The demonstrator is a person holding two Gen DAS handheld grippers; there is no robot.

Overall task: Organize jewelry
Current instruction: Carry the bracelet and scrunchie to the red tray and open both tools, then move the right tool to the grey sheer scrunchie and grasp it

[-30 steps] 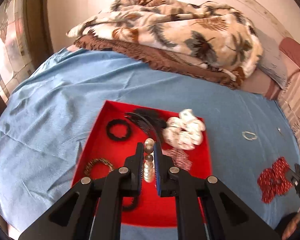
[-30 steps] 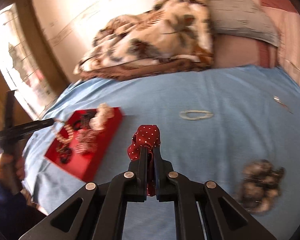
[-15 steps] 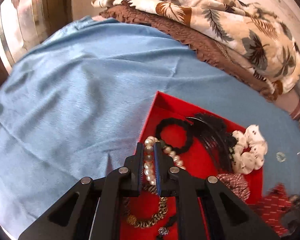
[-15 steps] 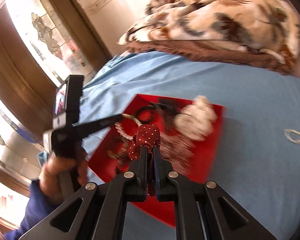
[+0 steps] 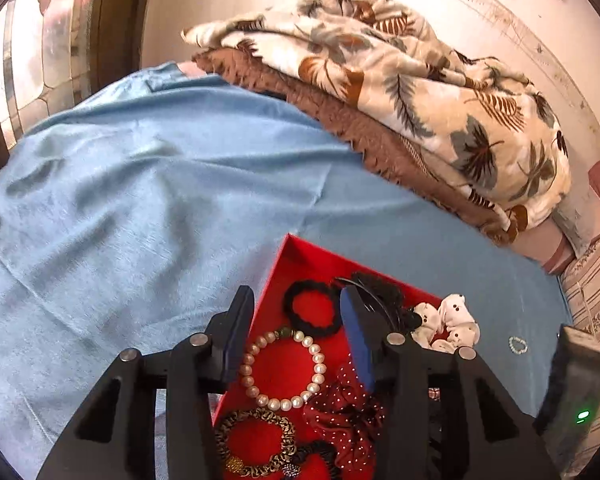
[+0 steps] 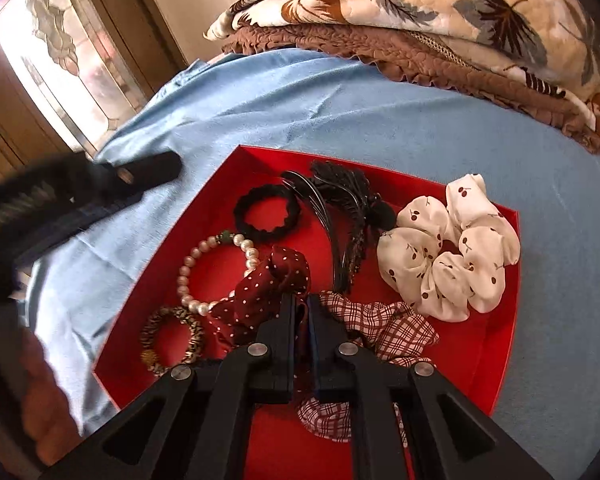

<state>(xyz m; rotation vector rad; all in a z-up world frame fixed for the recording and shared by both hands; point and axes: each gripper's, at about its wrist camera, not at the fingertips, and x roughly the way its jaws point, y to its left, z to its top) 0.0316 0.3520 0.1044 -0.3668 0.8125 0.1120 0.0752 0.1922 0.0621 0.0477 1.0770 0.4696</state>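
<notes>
From the left wrist: the left gripper [image 5: 296,334] hangs over the near corner of the red tray [image 5: 296,250], its jaws opening with nothing pressed between the pads. The pearl bracelet [image 5: 282,368] lies flat on the tray floor below the gap, free of both fingers, evidently let go there so it joins the other pieces. Beside it sit a black hair tie [image 5: 312,314], a gold-and-black bracelet [image 5: 256,442] and a black hair claw [image 5: 374,294]. A small bead ring [image 5: 517,345] lies alone on the blue bedsheet [image 5: 140,200], well apart from the tray and, by my reading, yet to be collected.

From the right wrist: the right gripper [image 6: 299,322] is clamped narrow on the red polka-dot scrunchie [image 6: 268,284], whose folds bunch ahead of the fingertips and drape onto the tray beside the pearls. It is held low over the middle, where red floor shows between the pearls and the hair claw, likely the spot chosen for setting it down. A white cherry-print scrunchie [image 6: 448,256] fills the far right side and a red plaid scrunchie [image 6: 380,324] lies just beside the jaws. A folded leaf-print blanket [image 6: 440,4] is heaped at the head of the bed.
</notes>
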